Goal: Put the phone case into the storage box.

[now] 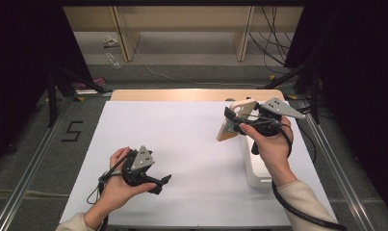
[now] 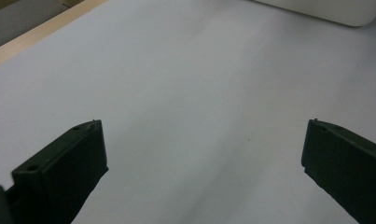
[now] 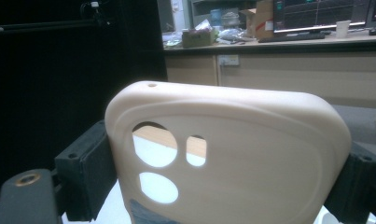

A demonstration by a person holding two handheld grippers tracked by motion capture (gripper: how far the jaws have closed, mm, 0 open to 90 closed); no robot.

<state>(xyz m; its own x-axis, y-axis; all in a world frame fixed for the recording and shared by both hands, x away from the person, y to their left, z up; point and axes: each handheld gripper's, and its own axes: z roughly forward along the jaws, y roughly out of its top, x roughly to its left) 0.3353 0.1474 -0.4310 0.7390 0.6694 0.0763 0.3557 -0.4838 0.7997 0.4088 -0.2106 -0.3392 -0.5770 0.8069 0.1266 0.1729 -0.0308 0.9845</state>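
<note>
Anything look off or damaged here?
Nothing stands out. The right gripper holds a beige phone case clamped between its jaws above the table; the case looks intact, camera cutouts clean. The left gripper hangs open over bare white surface. A white stand sits under the right hand.

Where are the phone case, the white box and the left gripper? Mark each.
phone case point(image 3: 251, 154), right gripper view, middle of its back
white box point(image 1: 257, 168), high view, its side wall
left gripper point(image 1: 162, 183), high view, between its jaws

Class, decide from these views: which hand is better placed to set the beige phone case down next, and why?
The right: its tongs already clamp the beige silicone phone case, held above the table. The left tongs are open and hold nothing.
</note>
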